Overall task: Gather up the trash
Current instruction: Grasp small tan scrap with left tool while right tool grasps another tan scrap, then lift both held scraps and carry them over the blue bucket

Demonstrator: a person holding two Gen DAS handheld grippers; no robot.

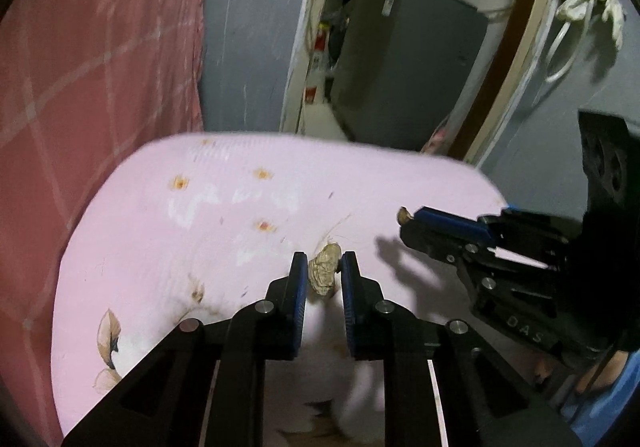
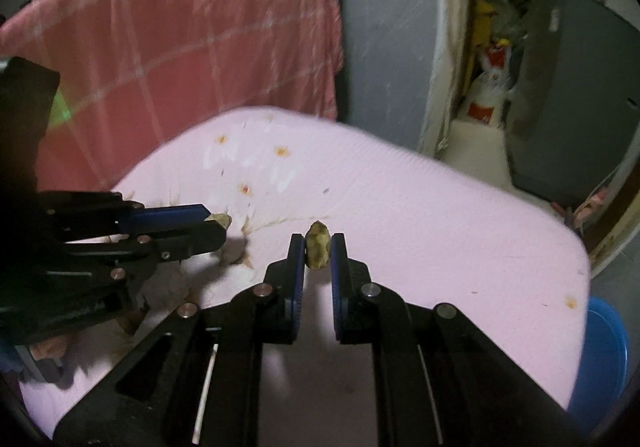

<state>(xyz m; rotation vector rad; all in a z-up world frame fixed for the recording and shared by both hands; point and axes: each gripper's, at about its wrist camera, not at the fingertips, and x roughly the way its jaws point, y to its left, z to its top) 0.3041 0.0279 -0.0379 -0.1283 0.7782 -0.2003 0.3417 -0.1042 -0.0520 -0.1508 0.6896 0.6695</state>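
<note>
Over a pink flowered bedsheet [image 1: 240,207], my left gripper [image 1: 323,267] is shut on a tan, wrinkled peanut shell [image 1: 322,270] held between its blue pads. In the right wrist view my right gripper [image 2: 318,249] is shut on a second, yellowish shell piece [image 2: 318,250]. Each gripper shows in the other's view: the right gripper [image 1: 408,221] comes in from the right with a brown scrap [image 1: 404,214] at its tip, and the left gripper [image 2: 218,225] comes in from the left with its shell [image 2: 224,220] peeking out.
A pink checked cloth [image 2: 180,39] hangs behind the bed. A grey cabinet [image 1: 404,59] stands past the doorway with clutter and bags [image 2: 490,87] beside it. A blue plastic tub [image 2: 600,359] sits beyond the sheet's right edge. A white cord [image 1: 576,23] hangs on the right wall.
</note>
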